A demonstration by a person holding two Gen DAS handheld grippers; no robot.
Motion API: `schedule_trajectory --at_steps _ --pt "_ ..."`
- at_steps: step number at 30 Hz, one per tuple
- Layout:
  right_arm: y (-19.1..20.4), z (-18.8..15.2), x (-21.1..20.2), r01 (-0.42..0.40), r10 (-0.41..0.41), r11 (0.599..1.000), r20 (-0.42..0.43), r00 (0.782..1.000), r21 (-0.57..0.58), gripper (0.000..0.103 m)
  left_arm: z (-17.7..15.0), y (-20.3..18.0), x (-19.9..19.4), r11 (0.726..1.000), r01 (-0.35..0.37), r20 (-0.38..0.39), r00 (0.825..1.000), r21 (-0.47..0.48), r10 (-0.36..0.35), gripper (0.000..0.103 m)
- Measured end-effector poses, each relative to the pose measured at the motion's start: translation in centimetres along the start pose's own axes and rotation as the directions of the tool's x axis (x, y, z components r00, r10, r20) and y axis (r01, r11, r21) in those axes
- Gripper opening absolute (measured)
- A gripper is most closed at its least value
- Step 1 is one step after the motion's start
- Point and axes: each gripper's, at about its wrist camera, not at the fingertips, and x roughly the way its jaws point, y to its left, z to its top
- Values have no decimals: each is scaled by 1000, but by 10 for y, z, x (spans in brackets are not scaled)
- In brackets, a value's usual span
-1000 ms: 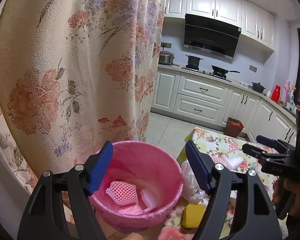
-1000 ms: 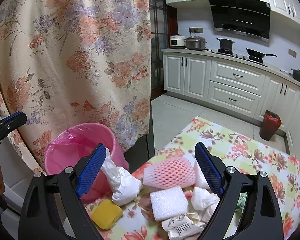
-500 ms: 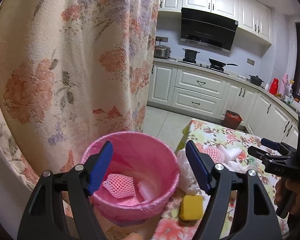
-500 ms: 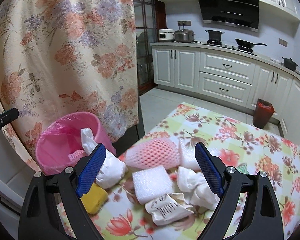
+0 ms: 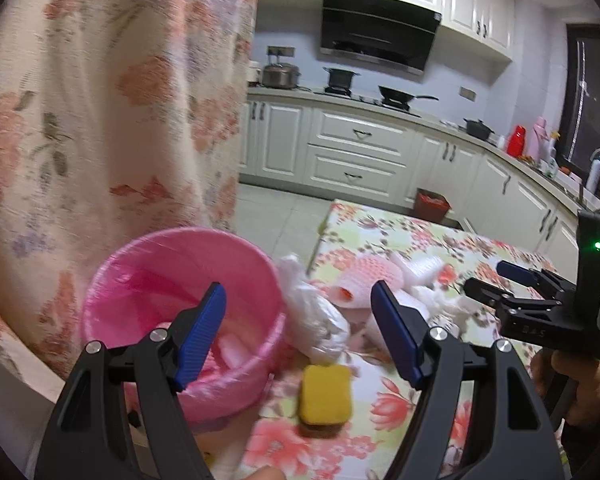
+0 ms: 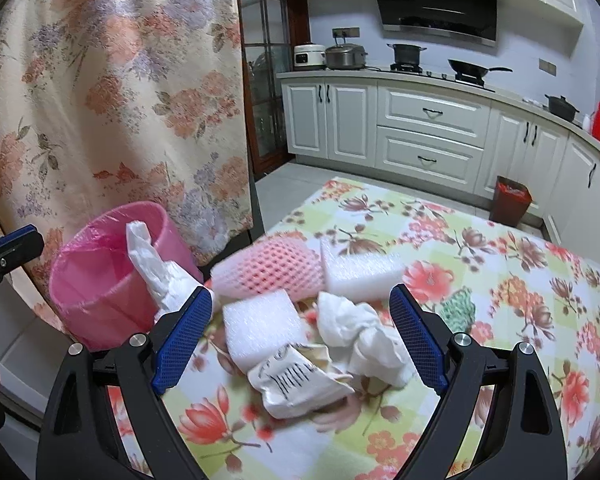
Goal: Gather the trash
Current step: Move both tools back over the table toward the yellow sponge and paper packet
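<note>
A pink plastic-lined bin (image 5: 180, 320) at lower left holds a few scraps, while foam blocks, tissues and a pink foam net (image 6: 272, 270) wait mid-frame on the flowered worktop (image 6: 520, 280); both tongs, left (image 5: 300, 336) and right (image 6: 300, 336), gape empty.

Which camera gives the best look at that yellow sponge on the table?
The left wrist view: the yellow sponge lies whole and unobstructed on the flowered tablecloth, beside the pink bin. The right wrist view shows none of it; there it would lie behind the right tongs.
</note>
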Motion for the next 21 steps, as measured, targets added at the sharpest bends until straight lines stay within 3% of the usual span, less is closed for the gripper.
schedule_trajectory --at_steps 12,21 --pt "-12 -32 11 29 -29 1000 -51 998 -3 85 -36 -34 43 998 43 -134 990 37 -38 66" --pt "-13 -52 26 30 -33 999 -99 995 -23 85 -62 -39 76 999 8 -273 962 36 2 64"
